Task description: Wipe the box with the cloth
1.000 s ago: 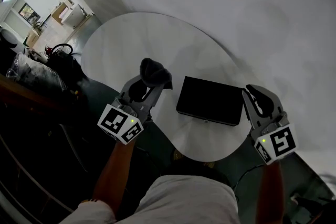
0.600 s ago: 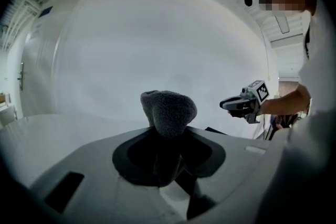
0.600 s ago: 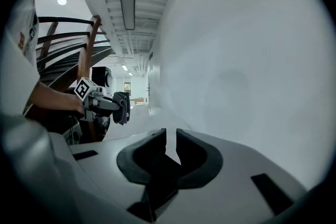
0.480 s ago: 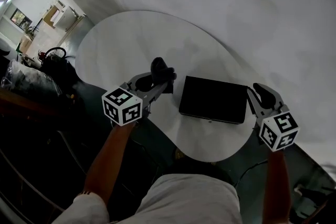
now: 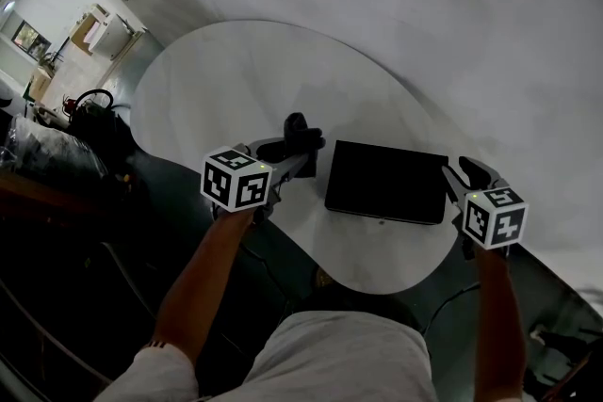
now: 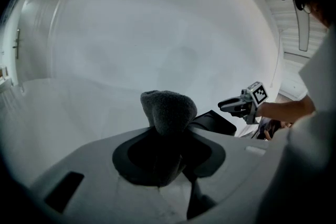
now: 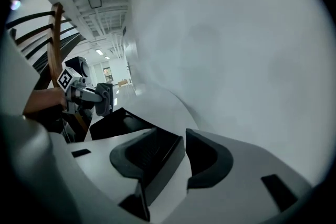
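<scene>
Left hand-held gripper point(image 5: 301, 146) clamped on cloth point(image 6: 168, 107) (right hand-held gripper point(image 7: 185, 150), jaws just opening, empty)

Table point(image 5: 236, 80): white, rounded top.
On it: black box point(image 5: 386, 182), flat, between left gripper point(image 5: 303, 138) and right gripper point(image 5: 462, 172).

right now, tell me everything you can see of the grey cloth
The dark grey fuzzy cloth is bunched into a lump, pinched between the jaws of the left claw, its rounded end poking out past them. It hangs over the white round table, left of the flat black box, apparently not touching it.
</scene>
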The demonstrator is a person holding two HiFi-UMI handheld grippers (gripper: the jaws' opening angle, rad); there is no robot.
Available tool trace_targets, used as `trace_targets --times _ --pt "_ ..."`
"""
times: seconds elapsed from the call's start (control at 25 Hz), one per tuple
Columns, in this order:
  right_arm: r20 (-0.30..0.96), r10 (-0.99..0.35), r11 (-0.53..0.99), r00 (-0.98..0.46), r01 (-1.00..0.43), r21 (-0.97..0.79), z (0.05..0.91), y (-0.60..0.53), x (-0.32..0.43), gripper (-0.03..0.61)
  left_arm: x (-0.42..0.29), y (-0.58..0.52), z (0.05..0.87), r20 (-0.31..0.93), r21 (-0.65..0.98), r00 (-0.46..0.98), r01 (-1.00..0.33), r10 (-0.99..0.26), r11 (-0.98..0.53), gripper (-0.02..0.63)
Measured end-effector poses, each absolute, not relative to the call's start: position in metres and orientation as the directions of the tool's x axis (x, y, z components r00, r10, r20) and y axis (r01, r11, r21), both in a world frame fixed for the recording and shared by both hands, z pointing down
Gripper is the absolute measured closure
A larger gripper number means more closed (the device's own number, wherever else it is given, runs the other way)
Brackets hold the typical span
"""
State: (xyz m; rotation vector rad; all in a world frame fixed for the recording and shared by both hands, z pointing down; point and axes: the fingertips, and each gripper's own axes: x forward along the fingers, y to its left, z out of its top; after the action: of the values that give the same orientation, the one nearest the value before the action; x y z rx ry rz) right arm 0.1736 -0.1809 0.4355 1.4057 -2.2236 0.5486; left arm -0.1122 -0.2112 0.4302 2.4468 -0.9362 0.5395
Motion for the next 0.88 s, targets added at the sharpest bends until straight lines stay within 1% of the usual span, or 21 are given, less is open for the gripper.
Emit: trace_targets --times 0.16,0.28,0.52,0.76,0.88 --pt "0.627 -0.686 0.340 -0.369 -0.925 -0.173 0.457 -0.180 0.176 0.440 -0.106 -0.212 0.444 0.574 0.310 0.684 -0.691 -0.450 -0.653 0.500" --pt "0.655 -0.664 0.301 -0.362 -0.930 -0.210 0.468 -0.180 0.178 0.440 -0.100 -0.215 0.452 0.593 0.350 0.697 -0.674 -0.403 -0.650 0.500" --pt "0.671 -0.635 0.267 -0.383 -0.924 -0.274 0.481 -0.178 0.176 0.440 -0.091 -0.216 0.469 0.581 0.469 0.750 -0.625 -0.316 -0.624 0.499" --pt "0.673 -0.632 0.241 -0.384 -0.923 -0.300 0.482 -0.179 0.176 0.440 -0.084 -0.218 0.477 0.530 0.602 0.818 -0.549 -0.225 -0.580 0.499" --pt "0.669 -0.629 0.239 -0.395 -0.918 -0.317 0.482 -0.177 0.175 0.440 -0.083 -0.219 0.482 0.523 0.638 0.833 -0.521 -0.177 -0.566 0.499"
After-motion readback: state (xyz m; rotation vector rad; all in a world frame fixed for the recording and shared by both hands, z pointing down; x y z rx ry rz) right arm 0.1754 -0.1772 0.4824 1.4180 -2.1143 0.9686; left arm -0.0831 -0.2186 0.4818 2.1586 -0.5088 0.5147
